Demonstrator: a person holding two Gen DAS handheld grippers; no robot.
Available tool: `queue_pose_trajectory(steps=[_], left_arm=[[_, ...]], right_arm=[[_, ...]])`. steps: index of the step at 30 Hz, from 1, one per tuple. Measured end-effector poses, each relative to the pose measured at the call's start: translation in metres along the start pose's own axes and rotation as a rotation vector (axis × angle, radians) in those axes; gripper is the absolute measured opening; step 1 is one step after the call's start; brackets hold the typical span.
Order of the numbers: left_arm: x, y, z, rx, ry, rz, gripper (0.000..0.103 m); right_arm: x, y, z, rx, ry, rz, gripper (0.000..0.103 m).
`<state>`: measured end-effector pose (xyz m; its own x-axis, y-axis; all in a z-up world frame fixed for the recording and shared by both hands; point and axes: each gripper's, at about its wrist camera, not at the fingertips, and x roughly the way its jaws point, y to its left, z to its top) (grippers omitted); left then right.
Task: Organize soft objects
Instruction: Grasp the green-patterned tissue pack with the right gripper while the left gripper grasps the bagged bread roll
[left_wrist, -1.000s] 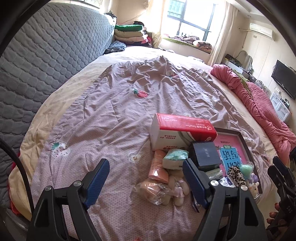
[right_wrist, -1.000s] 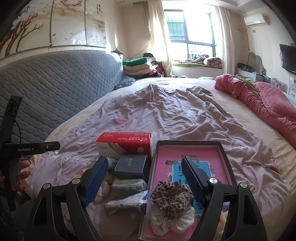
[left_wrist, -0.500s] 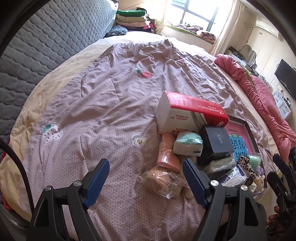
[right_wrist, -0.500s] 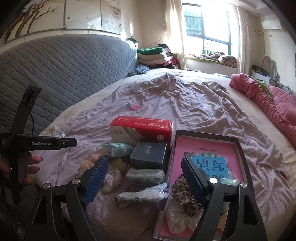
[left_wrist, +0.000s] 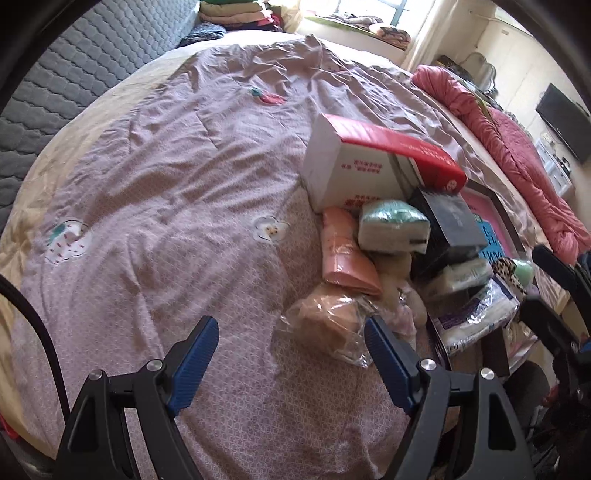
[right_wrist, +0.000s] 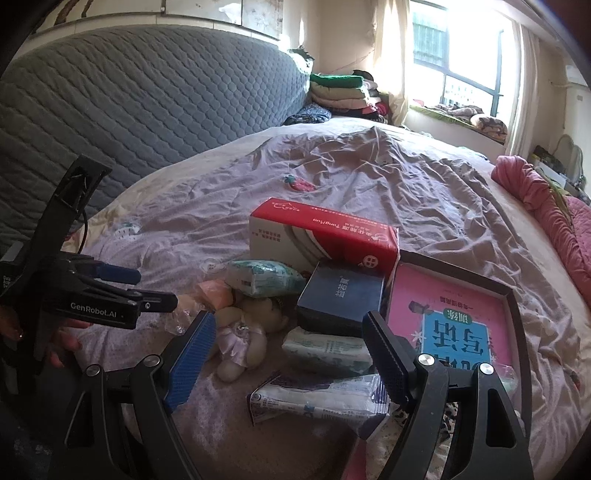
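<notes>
A heap of soft things lies on the purple quilt (left_wrist: 166, 221): a red-and-white tissue pack (left_wrist: 373, 162), a green-white packet (left_wrist: 393, 227), a peach bundle (left_wrist: 343, 254), a clear bag with tan stuffing (left_wrist: 328, 325) and a small plush doll (right_wrist: 243, 332). My left gripper (left_wrist: 291, 354) hangs open just short of the clear bag, nothing between its fingers. My right gripper (right_wrist: 288, 350) is open too, over the doll and a wet-wipe pack (right_wrist: 325, 347). A crinkly plastic packet (right_wrist: 317, 402) lies under it.
A dark box (right_wrist: 341, 295) leans in the heap. A black tray (right_wrist: 517, 321) holds a pink-blue book (right_wrist: 454, 325) and a leopard scrunchie (left_wrist: 511, 269). A pink duvet (left_wrist: 517, 147) lies along the right side, a grey quilted headboard (right_wrist: 147, 110) at the left.
Both grippers have come down closer to the heap. The left tilted more steeply onto the quilt. The right shifted left, from over the tray to over the doll and packets.
</notes>
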<state>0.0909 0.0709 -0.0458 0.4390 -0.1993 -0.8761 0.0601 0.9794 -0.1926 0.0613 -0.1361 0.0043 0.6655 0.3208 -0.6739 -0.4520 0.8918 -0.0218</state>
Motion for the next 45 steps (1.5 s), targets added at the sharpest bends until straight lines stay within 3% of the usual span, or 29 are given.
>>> queue_pose_trajectory(steps=[9,17,21,28,40,42,45], left_arm=[[0.017,0.0,0.002,-0.01,0.015,-0.047,0.081],[0.029,0.006,0.002,-0.031,0.032,-0.119,0.081],[0.031,0.01,0.002,-0.037,0.032,-0.147,0.081],[0.034,0.015,0.002,-0.051,0.035,-0.177,0.081],[0.039,0.016,0.003,-0.064,0.045,-0.204,0.08],[0.039,0.017,0.003,-0.069,0.045,-0.209,0.08],[0.04,0.018,0.002,-0.08,0.046,-0.22,0.08]], right_arm=[[0.021,-0.002,0.011,-0.027,0.025,0.0,0.082],[0.063,0.009,0.021,-0.193,0.121,0.032,0.082],[0.08,0.019,0.02,-0.328,0.133,0.028,0.082],[0.106,0.032,0.025,-0.457,0.141,0.021,0.082],[0.134,0.04,0.031,-0.549,0.165,0.01,0.082],[0.136,0.044,0.031,-0.571,0.162,0.008,0.081],[0.138,0.047,0.032,-0.575,0.165,0.024,0.069]])
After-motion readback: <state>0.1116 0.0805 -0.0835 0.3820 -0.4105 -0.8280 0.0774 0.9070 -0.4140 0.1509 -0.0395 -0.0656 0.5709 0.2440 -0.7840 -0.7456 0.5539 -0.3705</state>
